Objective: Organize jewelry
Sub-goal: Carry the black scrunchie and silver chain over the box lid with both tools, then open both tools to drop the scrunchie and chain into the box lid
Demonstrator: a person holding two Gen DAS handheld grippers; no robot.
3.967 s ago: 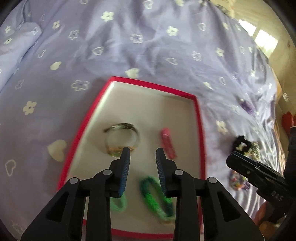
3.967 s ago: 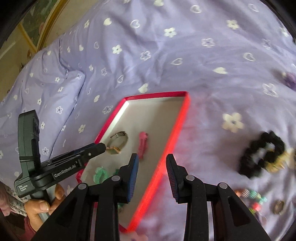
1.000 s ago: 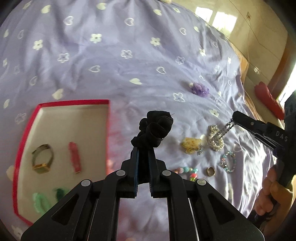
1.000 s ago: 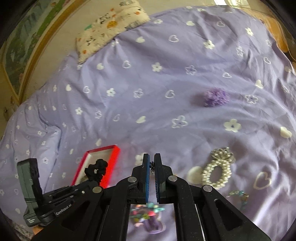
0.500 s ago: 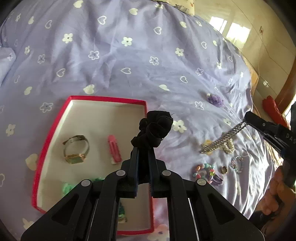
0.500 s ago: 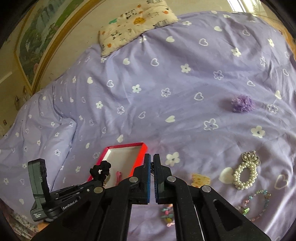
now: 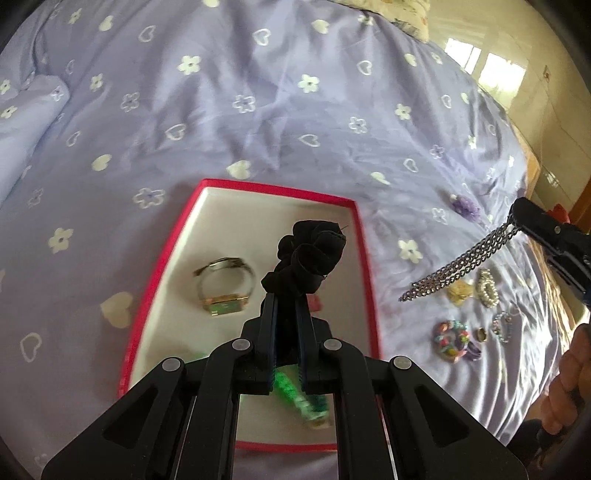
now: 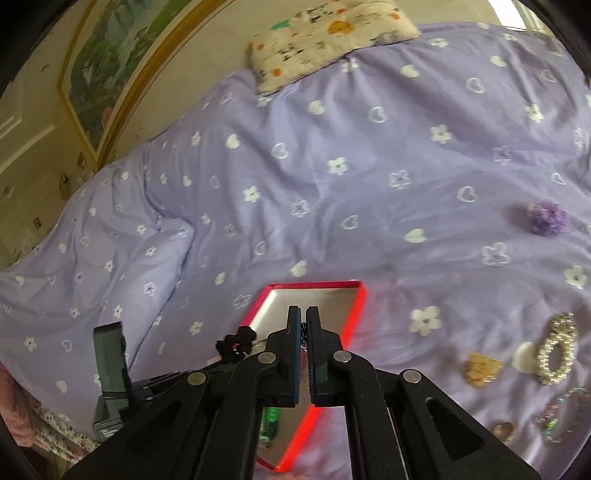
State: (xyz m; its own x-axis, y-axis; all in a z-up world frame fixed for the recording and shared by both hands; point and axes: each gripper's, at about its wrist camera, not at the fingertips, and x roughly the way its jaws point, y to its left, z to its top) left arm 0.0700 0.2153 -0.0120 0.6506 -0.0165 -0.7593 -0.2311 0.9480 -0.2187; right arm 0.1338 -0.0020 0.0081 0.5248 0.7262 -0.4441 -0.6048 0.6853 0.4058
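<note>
My left gripper (image 7: pixel 285 306) is shut on a black scrunchie (image 7: pixel 310 254) and holds it above the red-rimmed white tray (image 7: pixel 364 258). The tray holds a gold watch (image 7: pixel 224 286), a pink clip partly hidden behind the scrunchie, and green pieces (image 7: pixel 295 391). My right gripper (image 8: pixel 303 325) is shut on a silver chain (image 7: pixel 458 267) that hangs slanted over the bedspread right of the tray. In the right wrist view the chain only shows as a dark bit between the jaws, and the left gripper with the scrunchie (image 8: pixel 236 341) sits at the tray's left edge (image 8: pixel 258 314).
Loose jewelry lies on the purple bedspread right of the tray: pearl bracelet (image 8: pixel 556 347), yellow clip (image 8: pixel 480 369), bead bracelets (image 7: pixel 452 339), a ring (image 7: pixel 480 334), purple flower scrunchie (image 8: pixel 546 218). A patterned pillow (image 8: pixel 325 33) lies at the bed's far end.
My left gripper has carried the scrunchie from right of the tray to above it. My right gripper has lifted the chain off the bedspread and moved it toward the tray.
</note>
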